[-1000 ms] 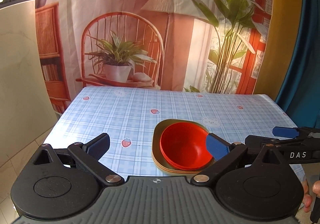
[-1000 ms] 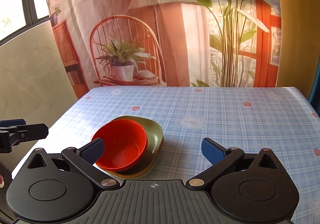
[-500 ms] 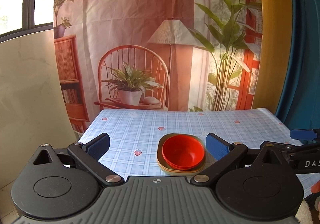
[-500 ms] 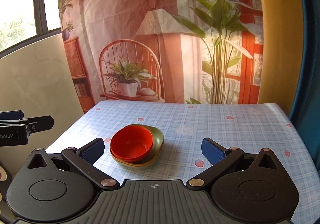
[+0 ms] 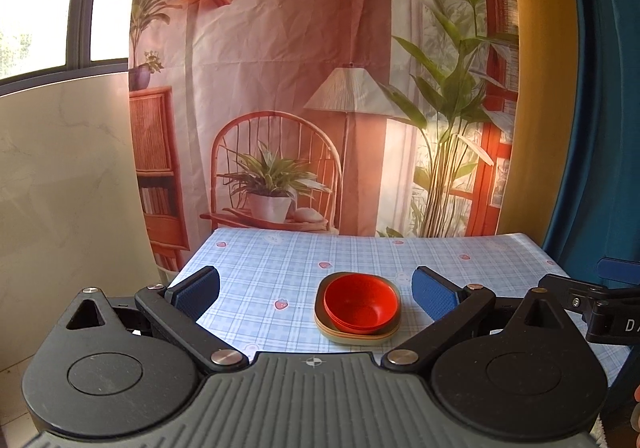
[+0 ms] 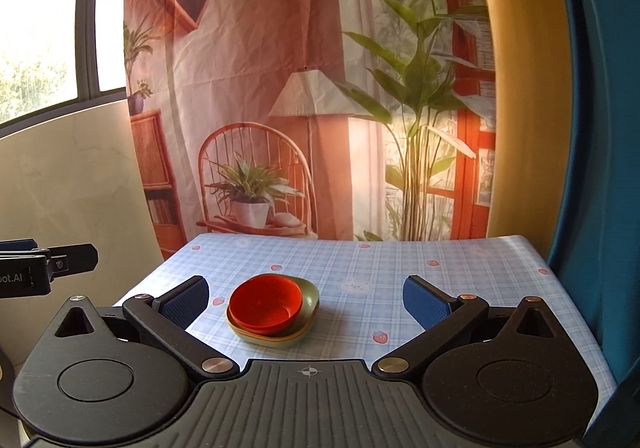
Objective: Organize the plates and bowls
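Red bowls point(image 5: 361, 303) sit nested on a stack of olive and tan plates point(image 5: 356, 336) near the front of the table with the blue checked cloth point(image 5: 460, 268). The stack also shows in the right wrist view, the red bowls point(image 6: 265, 306) on the plates point(image 6: 308, 298). My left gripper point(image 5: 316, 294) is open and empty, held back from the table's front edge, with the stack between its fingers in view. My right gripper point(image 6: 306, 298) is open and empty, also held back, with the stack toward its left finger.
A printed backdrop point(image 5: 320, 87) of a chair, lamp and plants hangs behind the table. A beige wall panel point(image 5: 68, 187) stands at the left, a blue curtain point(image 5: 600, 127) at the right. The right gripper's side point(image 5: 592, 308) shows at the left view's right edge.
Both grippers have pulled back and away from the table; the stack of bowls and plates looks smaller and farther off. The stack has not moved. Both stay open.
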